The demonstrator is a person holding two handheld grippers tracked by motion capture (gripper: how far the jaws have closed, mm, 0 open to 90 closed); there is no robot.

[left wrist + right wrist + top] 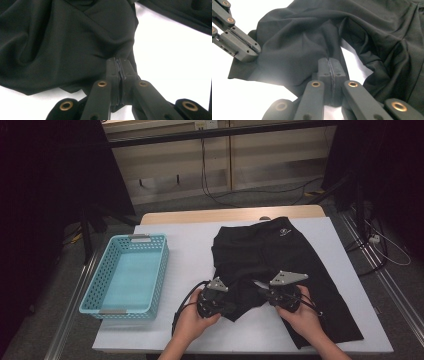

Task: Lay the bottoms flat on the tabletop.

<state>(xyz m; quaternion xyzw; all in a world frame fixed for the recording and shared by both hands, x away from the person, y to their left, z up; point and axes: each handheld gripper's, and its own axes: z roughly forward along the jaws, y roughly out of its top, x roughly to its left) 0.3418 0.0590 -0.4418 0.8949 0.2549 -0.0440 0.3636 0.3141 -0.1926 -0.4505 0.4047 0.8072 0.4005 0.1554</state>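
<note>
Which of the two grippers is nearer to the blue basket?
The left gripper, shut on the black shorts; the right gripper grips the shorts farther from the blue basket.

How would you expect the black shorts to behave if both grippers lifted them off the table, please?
The black shorts would probably sag limply: the cloth already bunches into soft folds between the left gripper and right gripper. They look thin and light, so likely easy to lift. The smooth fabric might slip, though both grippers are shut on pinched cloth.
</note>
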